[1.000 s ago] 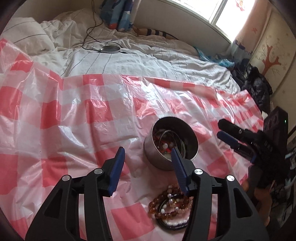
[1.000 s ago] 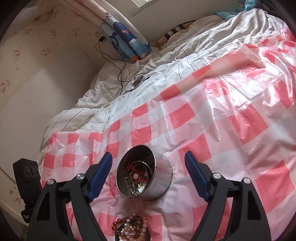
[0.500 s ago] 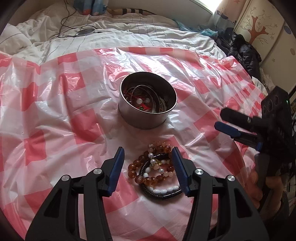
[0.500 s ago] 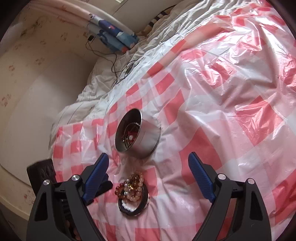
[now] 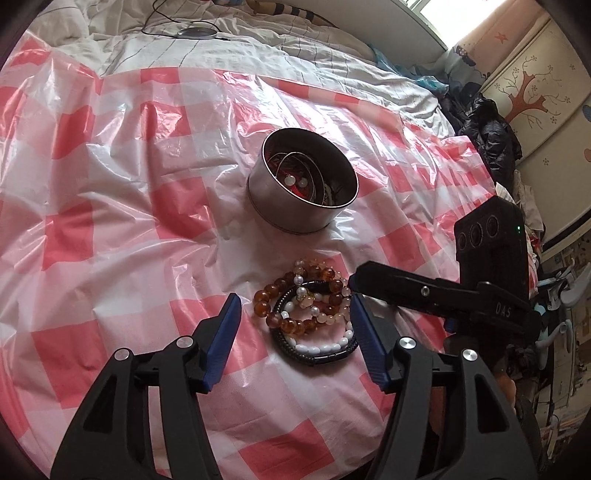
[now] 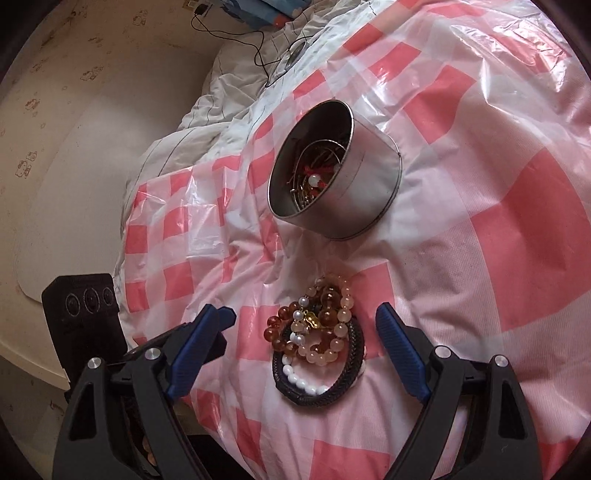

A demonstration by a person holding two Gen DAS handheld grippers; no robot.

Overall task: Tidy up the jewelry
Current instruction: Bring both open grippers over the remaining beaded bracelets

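Observation:
A pile of bracelets [image 5: 306,314] [image 6: 317,339] lies on the pink-checked plastic sheet [image 5: 110,184]: amber beads, pale pink beads, white beads and a black braided band. Just beyond it stands a round metal tin [image 5: 295,214] [image 6: 365,192] with more jewelry inside. My left gripper [image 5: 294,301] points down at the pile, its jaws opening; the bracelets lie between the blue pads, which do not press on them. My right gripper [image 6: 303,310] stands wide open around the same pile from the other side. One of its fingers [image 5: 406,288] reaches the pile's right edge.
The sheet covers a bed with a white striped quilt [image 5: 258,51]. A round charger puck with a cable [image 5: 195,33] lies on it at the back. Dark clothes [image 5: 487,129] and a wardrobe with a tree picture [image 5: 535,92] are at the right. A wall [image 6: 74,129] stands left of the bed.
Both grippers have tilted down and come closer to the bracelet pile. The left jaws have widened. The right gripper's finger has moved in from the right to the pile.

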